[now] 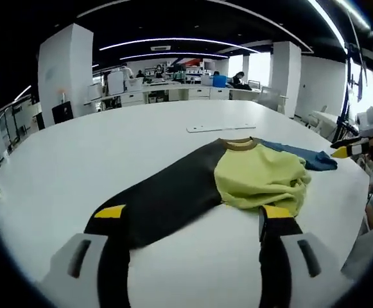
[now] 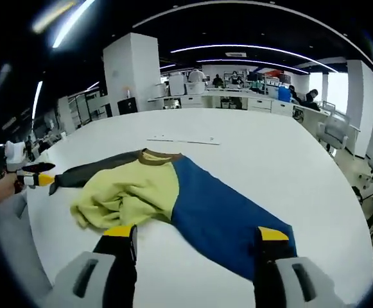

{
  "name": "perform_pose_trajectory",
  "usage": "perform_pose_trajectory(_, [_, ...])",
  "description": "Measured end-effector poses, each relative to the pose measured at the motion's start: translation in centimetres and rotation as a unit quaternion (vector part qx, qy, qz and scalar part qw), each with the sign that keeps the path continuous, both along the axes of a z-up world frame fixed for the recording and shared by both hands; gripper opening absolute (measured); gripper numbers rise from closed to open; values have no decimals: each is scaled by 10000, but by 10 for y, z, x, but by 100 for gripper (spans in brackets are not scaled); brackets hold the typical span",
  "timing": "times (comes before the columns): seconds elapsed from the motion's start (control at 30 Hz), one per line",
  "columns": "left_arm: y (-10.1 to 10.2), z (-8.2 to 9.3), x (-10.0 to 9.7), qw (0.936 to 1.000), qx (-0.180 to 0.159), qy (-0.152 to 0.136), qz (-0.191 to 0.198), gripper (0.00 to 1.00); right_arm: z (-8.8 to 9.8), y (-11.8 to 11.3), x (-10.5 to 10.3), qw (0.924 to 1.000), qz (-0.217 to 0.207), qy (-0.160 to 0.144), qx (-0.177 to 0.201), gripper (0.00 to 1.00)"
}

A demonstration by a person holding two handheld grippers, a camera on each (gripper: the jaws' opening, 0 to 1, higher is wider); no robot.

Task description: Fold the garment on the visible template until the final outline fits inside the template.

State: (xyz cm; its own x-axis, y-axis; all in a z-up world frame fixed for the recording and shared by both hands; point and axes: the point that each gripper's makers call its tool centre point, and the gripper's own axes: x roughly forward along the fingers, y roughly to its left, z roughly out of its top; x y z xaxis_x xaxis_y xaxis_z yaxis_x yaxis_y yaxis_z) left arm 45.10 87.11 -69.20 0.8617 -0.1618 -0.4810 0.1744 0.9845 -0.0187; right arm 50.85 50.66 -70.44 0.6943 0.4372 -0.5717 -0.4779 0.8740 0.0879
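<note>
Garment [image 1: 237, 173] spread on a large white surface [image 1: 109, 147], in three colour blocks: yellow-green body bunched and rumpled in the middle, black sleeve [image 1: 167, 199] stretched one way, blue sleeve [image 2: 225, 218] stretched the other, brown collar [image 1: 239, 144] at the far edge of the body; in the left gripper view, black sleeve running from the collar down toward the near edge, ending just ahead of the left gripper [image 1: 196, 221]; jaws of the left gripper spread wide apart, yellow-tipped, holding nothing, hovering above the sleeve end and the crumpled hem; blue sleeve partly seen beyond the yellow body, toward the right; right gripper's yellow tip seen at the far right edge, beside the blue sleeve end, near a person's sleeve; in the right gripper view, blue sleeve broad and flat, reaching down toward the right gripper [image 2: 196, 240]; jaws of the right gripper also wide apart, empty, one tip over the blue cuff area, the other near the yellow hem; black sleeve lying off to the left, its end near the other gripper at the left edge; thin pale strip [image 2: 183, 140] lying flat on the surface beyond the collar, apart from the garment; desks, columns and seated people in the background.
</note>
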Motion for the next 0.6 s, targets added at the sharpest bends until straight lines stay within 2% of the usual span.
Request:
perform_pose_trajectory(0.07, [-11, -2, 0, 9999, 15, -13, -121, 81, -3, 9, -3, 10000, 84, 38, 27, 73])
perform_pose_trajectory(0.27, [-50, -9, -7, 9989, -272, 40, -389, 79, -18, 38, -11, 9987, 469, 181, 98, 69])
perform_pose_trajectory(0.4, [-71, -16, -10, 9976, -312, 76, -606, 72, -26, 52, -16, 9974, 641, 266, 175, 65])
perform_pose_trajectory(0.47, [-84, -18, -10, 9964, -383, 46, -760, 67, -30, 59, -17, 9966, 747, 293, 204, 59])
perform_pose_trajectory(0.6, [-101, -26, -10, 9952, -285, -15, -938, 57, -38, 71, -20, 9956, 889, 245, 178, 51])
